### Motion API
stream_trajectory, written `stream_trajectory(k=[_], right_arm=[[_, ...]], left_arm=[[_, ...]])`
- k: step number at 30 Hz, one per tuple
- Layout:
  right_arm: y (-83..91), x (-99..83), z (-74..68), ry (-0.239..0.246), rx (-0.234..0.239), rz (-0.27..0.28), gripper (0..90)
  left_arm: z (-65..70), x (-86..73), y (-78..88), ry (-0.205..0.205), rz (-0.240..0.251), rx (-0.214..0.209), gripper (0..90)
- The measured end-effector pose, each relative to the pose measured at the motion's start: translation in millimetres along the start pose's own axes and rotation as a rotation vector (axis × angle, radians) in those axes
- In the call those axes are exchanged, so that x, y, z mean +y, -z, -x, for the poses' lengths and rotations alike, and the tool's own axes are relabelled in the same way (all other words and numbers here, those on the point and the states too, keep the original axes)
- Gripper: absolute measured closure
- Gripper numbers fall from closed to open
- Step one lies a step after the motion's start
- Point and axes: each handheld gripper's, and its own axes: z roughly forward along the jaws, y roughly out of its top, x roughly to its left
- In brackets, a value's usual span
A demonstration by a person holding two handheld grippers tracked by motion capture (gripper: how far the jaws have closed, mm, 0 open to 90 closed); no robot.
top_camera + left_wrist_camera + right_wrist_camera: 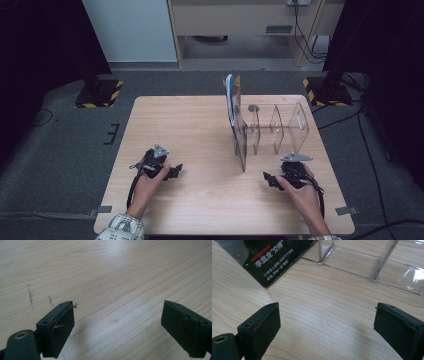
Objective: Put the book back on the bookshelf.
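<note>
Tools both rest wide-jawed and empty on the counter (200, 130), the right tool (285, 178) just before the clear divider rack (272, 131) holding upright books (232, 100), the left tool (162, 167) well apart.

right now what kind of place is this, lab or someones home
Most likely a lab or recording studio, not a home: a bare wooden table on grey carpet, black stands on hazard-striped bases at its far corners, cables along the floor, and dark curtains at both sides.
</note>
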Motion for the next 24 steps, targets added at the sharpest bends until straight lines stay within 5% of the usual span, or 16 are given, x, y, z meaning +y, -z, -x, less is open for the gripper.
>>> stream_trajectory(k=[11, 24], right_arm=[[-8.9, 0.9, 10.2, -0.042, -0.023, 0.008, 7.3], [-17.3, -1.3, 6.8, -0.033, -0.049, -0.031, 6.4]], left_arm=[[0.6, -0.4, -1.5, -0.002, -0.010, 0.000, 10.3], [-1.2, -2.7, -5.0, 0.014, -0.044, 0.022, 6.7]])
